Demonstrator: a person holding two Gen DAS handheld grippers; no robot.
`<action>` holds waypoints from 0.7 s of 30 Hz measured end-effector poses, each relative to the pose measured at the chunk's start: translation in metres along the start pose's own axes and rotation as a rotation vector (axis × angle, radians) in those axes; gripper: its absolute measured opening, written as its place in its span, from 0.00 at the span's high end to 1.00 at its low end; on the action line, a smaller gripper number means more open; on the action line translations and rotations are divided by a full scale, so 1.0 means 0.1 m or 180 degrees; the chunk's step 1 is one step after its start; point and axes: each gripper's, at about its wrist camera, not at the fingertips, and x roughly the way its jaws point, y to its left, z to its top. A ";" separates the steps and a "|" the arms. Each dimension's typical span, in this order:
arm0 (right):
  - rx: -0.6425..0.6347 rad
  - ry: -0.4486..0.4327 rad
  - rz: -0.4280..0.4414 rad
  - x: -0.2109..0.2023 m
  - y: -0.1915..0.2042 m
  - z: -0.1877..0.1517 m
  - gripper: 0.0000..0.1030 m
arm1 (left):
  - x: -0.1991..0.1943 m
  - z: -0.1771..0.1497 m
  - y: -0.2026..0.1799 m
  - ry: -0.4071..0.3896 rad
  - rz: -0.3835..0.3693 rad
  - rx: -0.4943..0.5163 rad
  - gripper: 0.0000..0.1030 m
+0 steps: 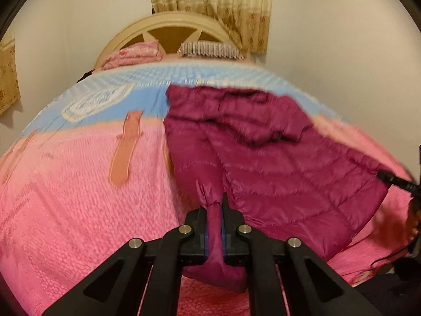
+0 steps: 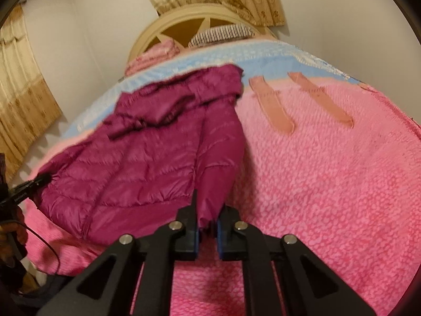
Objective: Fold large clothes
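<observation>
A magenta quilted puffer jacket (image 1: pixel 276 158) lies spread on a pink and blue bedspread (image 1: pixel 65 197). My left gripper (image 1: pixel 213 205) is shut on a sleeve end of the jacket, at the jacket's left side. In the right wrist view the jacket (image 2: pixel 136 158) lies to the left, and my right gripper (image 2: pixel 208 210) is shut on its other sleeve end, at its right side. Each view shows the other gripper's tip at the jacket's far hem: the right gripper (image 1: pixel 394 180) and the left gripper (image 2: pixel 29 184).
A cream arched headboard (image 1: pixel 168 23) stands at the far end, with a striped pillow (image 1: pixel 210 48) and a folded pink blanket (image 1: pixel 136 54) before it. Beige curtains (image 1: pixel 210 0) hang behind. A black cable (image 2: pixel 44 242) trails at the bed's near left edge. The bedspread (image 2: pixel 329 171) stretches wide to the right.
</observation>
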 end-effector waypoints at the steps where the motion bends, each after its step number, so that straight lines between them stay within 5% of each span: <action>1: 0.0011 -0.0060 0.0041 -0.09 0.01 0.04 0.90 | -0.06 0.04 0.00 -0.0047 -0.0023 -0.0002 0.95; 13: -0.0164 -0.0936 0.0313 -1.23 0.35 0.49 0.91 | -1.10 0.40 0.05 -0.0558 -0.0326 0.0043 0.95; 21: -0.0341 -0.1040 0.0160 -0.77 0.49 1.00 0.91 | -0.17 0.90 0.40 -0.0358 -0.0253 -0.0132 0.95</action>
